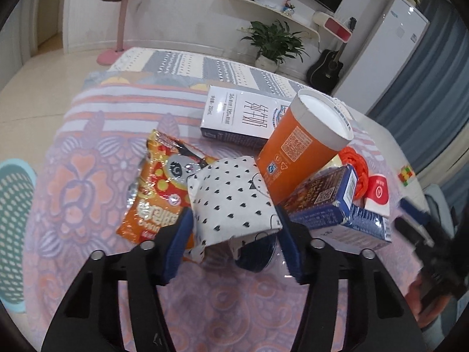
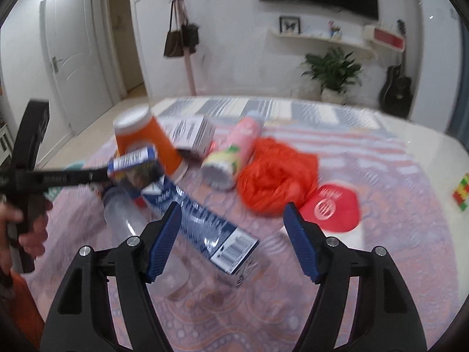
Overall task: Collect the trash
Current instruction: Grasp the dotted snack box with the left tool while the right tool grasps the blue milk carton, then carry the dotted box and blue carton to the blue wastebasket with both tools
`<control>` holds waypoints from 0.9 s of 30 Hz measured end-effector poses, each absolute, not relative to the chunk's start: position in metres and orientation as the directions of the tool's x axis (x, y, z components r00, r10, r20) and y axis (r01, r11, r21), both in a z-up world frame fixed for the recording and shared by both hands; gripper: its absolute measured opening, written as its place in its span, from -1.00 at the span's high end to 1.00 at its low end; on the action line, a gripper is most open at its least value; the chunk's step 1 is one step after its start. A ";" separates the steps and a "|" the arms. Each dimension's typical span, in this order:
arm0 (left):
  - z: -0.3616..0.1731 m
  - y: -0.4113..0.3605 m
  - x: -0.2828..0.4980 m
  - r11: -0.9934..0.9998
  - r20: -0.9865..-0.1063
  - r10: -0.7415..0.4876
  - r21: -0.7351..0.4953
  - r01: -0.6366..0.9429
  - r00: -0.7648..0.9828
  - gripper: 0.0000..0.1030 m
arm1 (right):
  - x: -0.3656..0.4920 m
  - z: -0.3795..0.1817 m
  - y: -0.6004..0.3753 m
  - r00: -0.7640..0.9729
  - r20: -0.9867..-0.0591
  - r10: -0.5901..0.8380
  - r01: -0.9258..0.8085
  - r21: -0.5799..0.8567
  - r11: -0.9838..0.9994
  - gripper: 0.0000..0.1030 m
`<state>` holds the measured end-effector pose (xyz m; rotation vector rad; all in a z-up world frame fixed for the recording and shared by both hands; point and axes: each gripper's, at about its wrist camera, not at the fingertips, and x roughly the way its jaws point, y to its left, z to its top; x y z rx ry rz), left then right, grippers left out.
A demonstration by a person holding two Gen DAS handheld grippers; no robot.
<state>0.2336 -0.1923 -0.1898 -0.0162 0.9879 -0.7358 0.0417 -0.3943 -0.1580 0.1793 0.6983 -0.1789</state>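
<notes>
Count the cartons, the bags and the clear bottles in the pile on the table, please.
Cartons: 3 (white carton, long blue carton, small brown carton)
Bags: 3 (snack bag, dotted bag, red plastic bag)
Clear bottle: 1
Total: 7

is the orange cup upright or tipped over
Tipped: the orange cup leans on the pile of trash, its white end tilted up.

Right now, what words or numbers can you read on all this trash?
"3.6", "120" and "250mL": white milk carton, beside large Chinese characters.
Orange cup: QR code and recycling mark only.
Snack bag, blue carton, red lid: print too blurred to read.
</notes>
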 end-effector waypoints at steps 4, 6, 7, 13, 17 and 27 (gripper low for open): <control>-0.193 -0.196 0.235 0.768 -0.758 -0.561 -0.324 0.553 0.334 0.48 | 0.051 -0.173 -0.394 0.719 -0.693 -0.047 0.181 0.121 0.976 -0.33; -0.195 -0.195 0.238 0.766 -0.759 -0.565 -0.337 0.548 0.323 0.66 | 0.055 -0.174 -0.392 0.716 -0.697 -0.039 0.163 0.112 0.980 -0.35; -0.196 -0.194 0.238 0.768 -0.759 -0.565 -0.341 0.543 0.324 0.71 | 0.056 -0.175 -0.393 0.713 -0.701 -0.026 0.152 0.119 0.981 -0.35; -0.193 -0.185 0.240 0.766 -0.738 -0.584 -0.361 0.532 0.339 0.82 | 0.067 -0.184 -0.386 0.663 -0.748 -0.006 0.131 0.108 0.985 -0.34; -0.187 -0.179 0.239 0.765 -0.726 -0.591 -0.368 0.528 0.352 0.83 | 0.063 -0.186 -0.375 0.646 -0.763 -0.014 0.122 0.085 0.989 0.01; -0.177 -0.162 0.235 0.770 -0.709 -0.595 -0.369 0.521 0.377 0.83 | 0.077 -0.183 -0.334 0.610 -0.792 -0.019 0.047 0.013 0.999 -0.02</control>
